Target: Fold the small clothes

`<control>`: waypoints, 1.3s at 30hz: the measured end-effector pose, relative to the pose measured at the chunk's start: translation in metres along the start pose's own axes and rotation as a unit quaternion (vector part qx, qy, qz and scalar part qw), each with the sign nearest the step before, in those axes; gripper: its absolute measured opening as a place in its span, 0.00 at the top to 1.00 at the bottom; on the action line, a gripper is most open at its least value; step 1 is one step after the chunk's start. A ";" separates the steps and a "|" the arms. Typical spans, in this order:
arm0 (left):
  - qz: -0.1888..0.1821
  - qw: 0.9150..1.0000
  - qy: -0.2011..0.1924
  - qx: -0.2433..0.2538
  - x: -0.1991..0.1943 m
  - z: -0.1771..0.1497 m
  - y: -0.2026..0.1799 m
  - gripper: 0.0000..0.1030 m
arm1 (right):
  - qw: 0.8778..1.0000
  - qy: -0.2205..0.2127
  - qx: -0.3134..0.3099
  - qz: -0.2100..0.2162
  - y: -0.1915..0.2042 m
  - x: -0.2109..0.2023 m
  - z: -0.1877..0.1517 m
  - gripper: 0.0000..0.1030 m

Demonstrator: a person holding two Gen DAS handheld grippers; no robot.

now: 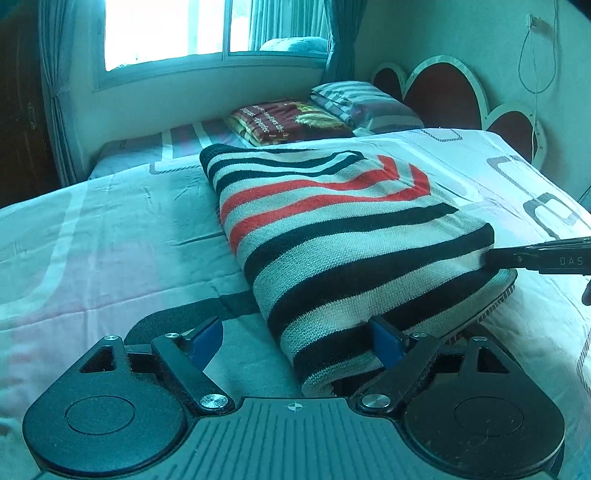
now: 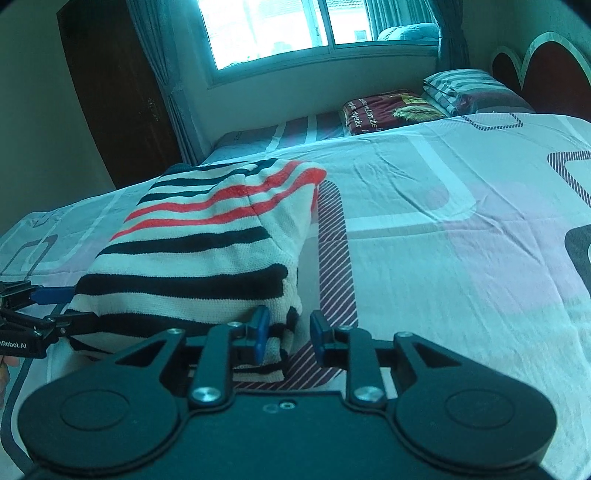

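Note:
A folded knit sweater (image 1: 332, 236) with black, white and red stripes lies on the bed sheet (image 1: 110, 236). My left gripper (image 1: 295, 339) is open at the sweater's near corner, and the fabric lies between its blue pads (image 1: 386, 343). My right gripper (image 2: 290, 334) is open at the sweater's (image 2: 199, 251) near right corner, its left pad touching the knit edge. The right gripper also shows at the right edge of the left wrist view (image 1: 535, 256). The left gripper shows at the left edge of the right wrist view (image 2: 37, 317).
A folded dark red blanket (image 1: 291, 122) and a striped pillow (image 1: 362, 105) lie at the head of the bed by the heart-shaped headboard (image 1: 443, 88). A window (image 1: 207, 29) with curtains is behind. A dark wardrobe (image 2: 118, 96) stands at the left.

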State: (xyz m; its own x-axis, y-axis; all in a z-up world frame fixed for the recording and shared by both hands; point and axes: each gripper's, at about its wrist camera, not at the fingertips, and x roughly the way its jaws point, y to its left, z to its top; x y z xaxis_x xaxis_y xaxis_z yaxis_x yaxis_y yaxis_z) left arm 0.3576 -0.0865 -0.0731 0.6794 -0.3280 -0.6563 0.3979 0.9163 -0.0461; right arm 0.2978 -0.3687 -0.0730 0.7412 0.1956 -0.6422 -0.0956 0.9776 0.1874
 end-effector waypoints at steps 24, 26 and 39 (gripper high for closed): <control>-0.223 0.943 0.067 -0.239 0.056 0.024 0.074 0.11 | 0.966 0.061 0.198 0.152 -0.064 0.053 0.047 0.39; -0.235 0.935 0.073 -0.255 0.065 0.024 0.078 0.11 | 0.959 0.073 0.214 0.169 -0.073 0.061 0.045 0.38; -0.279 0.913 0.079 -0.286 0.108 0.040 0.081 0.22 | 0.936 0.118 0.206 0.259 -0.051 0.114 0.062 0.37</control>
State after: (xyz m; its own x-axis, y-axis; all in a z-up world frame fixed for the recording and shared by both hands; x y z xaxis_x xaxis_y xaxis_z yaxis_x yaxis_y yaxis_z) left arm 0.4880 -0.0567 -0.1178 0.3536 -0.7846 -0.5092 0.2368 0.6018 -0.7628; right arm 0.4287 -0.4007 -0.1096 0.4946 0.6943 -0.5228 -0.1017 0.6436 0.7586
